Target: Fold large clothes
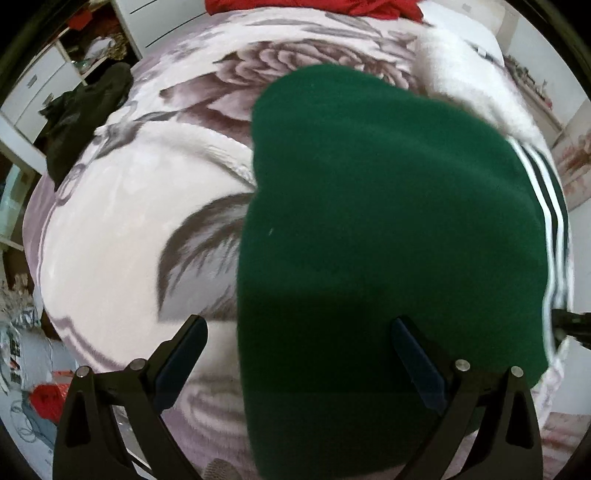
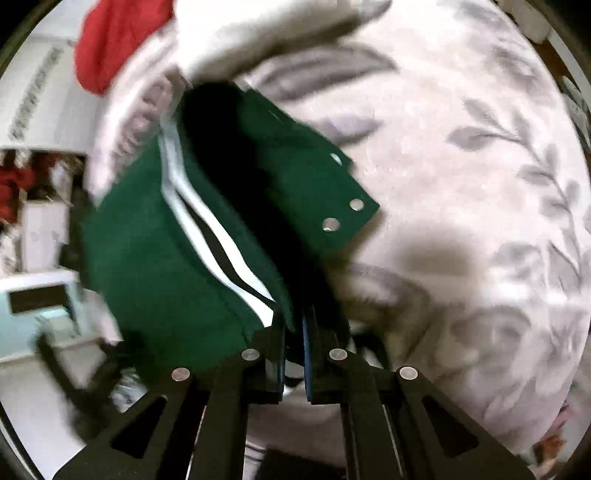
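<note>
A dark green garment (image 1: 388,229) with white and black stripes along one edge lies over the bed's floral blanket (image 1: 122,229). My left gripper (image 1: 299,328) is open and hovers above the garment's near left edge, holding nothing. My right gripper (image 2: 293,328) is shut on the garment's striped edge (image 2: 221,236) and lifts it off the blanket (image 2: 461,184). A green flap with metal snap buttons (image 2: 343,214) hangs beside the lifted edge. The tip of the right gripper shows at the far right of the left wrist view (image 1: 572,325).
A white fluffy garment (image 1: 476,81) lies beyond the green one. Red cloth (image 1: 314,7) sits at the head of the bed. A black garment (image 1: 81,114) hangs off the bed's left side. White cabinets (image 1: 33,92) stand to the left.
</note>
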A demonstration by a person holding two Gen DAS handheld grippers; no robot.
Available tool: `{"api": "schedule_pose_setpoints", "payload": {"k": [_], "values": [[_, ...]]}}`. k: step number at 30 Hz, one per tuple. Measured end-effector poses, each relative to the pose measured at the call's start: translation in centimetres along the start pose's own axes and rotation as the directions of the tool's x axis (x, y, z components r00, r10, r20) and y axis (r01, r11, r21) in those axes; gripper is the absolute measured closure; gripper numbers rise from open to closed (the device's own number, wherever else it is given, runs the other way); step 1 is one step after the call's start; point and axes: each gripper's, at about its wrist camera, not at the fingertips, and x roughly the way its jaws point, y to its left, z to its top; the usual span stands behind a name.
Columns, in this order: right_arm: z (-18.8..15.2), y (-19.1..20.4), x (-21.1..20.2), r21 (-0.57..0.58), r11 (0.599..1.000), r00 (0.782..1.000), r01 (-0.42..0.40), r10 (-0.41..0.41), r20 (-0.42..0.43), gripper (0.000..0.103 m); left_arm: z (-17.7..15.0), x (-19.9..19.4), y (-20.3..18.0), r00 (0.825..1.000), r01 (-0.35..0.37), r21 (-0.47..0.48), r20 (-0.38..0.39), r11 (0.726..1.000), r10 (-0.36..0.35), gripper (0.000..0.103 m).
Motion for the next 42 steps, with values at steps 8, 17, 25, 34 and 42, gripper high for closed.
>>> {"api": "schedule_pose_setpoints", "payload": {"k": [8,17,25,34,42], "values": [[3.9,0.1,5.3,0.031,0.997,0.974,-0.065,0.070,-0.213,0.073,0.8,1.7,1.3,0.999,-0.033,0.013,-0.024,0.999,0.034,0.000],[11.6,6.1,0.6,-0.083,0.959,0.962,-0.272,0.268,-0.047,0.033,2.3,0.0,2.2,0.997,-0.071,-0.039,0.008,0.997,0.072,0.000],[16.9,11.6,1.6,-0.132,0.925,0.935,-0.355,0.353,-0.036,0.101,4.8,-0.3,1.7,0.995,-0.074,-0.035,0.056,0.997,0.076,0.000],[20.2,7.7,4.9,-0.062,0.990,0.989,-0.130,0.125,-0.076,0.097,5.1,1.0,0.7,0.999,-0.029,-0.027,0.042,0.999,0.030,0.000],[6.1,-0.5,-1.3,0.133,0.972,0.964,-0.195,0.215,-0.159,0.037,1.7,0.2,2.1,0.999,-0.045,-0.059,-0.005,0.997,0.045,0.000]]}}
